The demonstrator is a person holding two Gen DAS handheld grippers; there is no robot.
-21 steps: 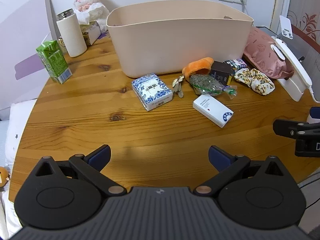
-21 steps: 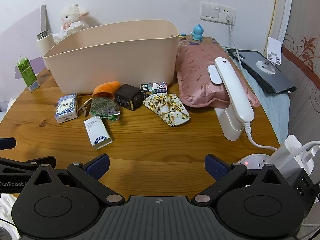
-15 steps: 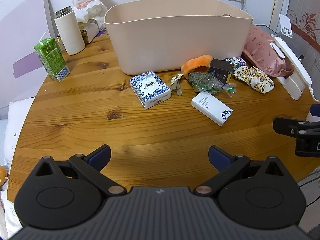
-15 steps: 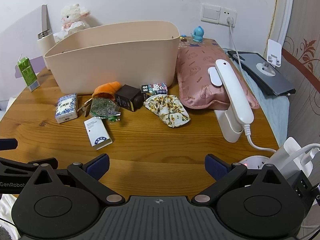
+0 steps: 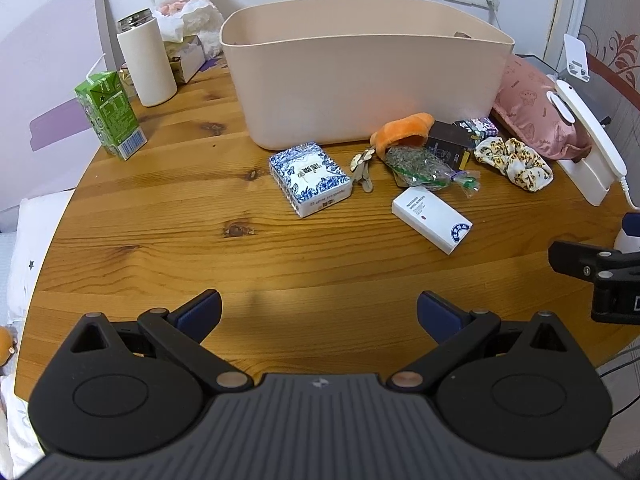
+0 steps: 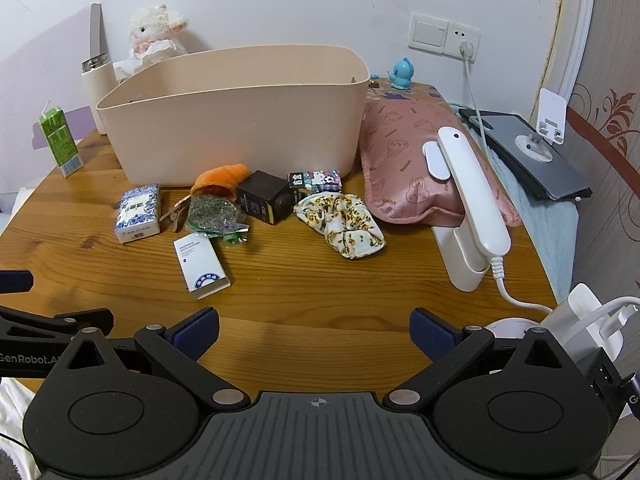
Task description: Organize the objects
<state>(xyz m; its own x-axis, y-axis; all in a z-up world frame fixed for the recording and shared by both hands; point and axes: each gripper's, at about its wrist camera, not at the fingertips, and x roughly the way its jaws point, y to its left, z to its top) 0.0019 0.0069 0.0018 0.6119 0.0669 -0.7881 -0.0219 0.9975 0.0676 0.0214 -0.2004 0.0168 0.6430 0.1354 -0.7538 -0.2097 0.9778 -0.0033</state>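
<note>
- Several small items lie loose on the wooden tabletop (image 5: pixel 168 216) in front of a beige bin (image 5: pixel 368 80): blue-and-white patterned box (image 5: pixel 310 178), white box (image 5: pixel 432 218), orange plush piece (image 5: pixel 402 128), clear bag of dried greenery (image 5: pixel 424 164), dark box (image 6: pixel 264 196), floral scrunchie (image 6: pixel 340 224).
- Plush piece touches the bin wall; the bag overlaps it.
- Left gripper (image 5: pixel 318 312) and right gripper (image 6: pixel 314 328): jaws wide apart, nothing between them, both over the near edge of the tabletop, well apart from the items.
- Room: white wall, green carton (image 5: pixel 110 114) and cream flask (image 5: pixel 146 62) at left, pink cushion (image 6: pixel 412 160) at right.
- Bin interior hidden from both views; box print too small to read.
</note>
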